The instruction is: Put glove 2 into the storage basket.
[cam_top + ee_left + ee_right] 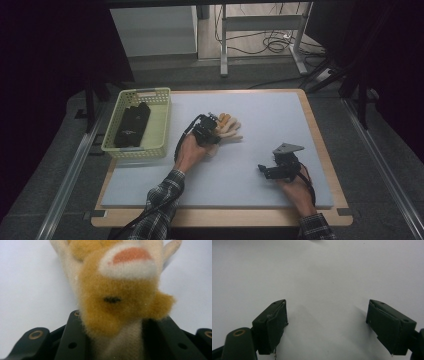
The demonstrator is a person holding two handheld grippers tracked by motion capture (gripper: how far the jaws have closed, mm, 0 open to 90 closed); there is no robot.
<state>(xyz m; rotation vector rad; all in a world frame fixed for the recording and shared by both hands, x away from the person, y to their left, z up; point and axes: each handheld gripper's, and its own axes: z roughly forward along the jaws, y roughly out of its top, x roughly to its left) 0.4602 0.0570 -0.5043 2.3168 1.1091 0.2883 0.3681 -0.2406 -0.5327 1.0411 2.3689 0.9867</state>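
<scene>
Plush fabric, tan and cream with a pink-and-white patch, sits clamped in the left tongs [117, 340]: the soft toy [120, 290] is squeezed between the two black jaws, its cream lower part pinched where they meet. From the high view the same toy [229, 127] lies near the middle of the bench [260, 165] on the pale mat, just right of the left tongs [210, 131], which the person's left hand [189, 152] grips. A pale green basket [157, 120] stands at the bench's left edge, well apart from the toy (something dark lies inside it). The right tongs [327, 325] rest low over bare mat at the right side of the bench, jaws spread wide with nothing between them.
</scene>
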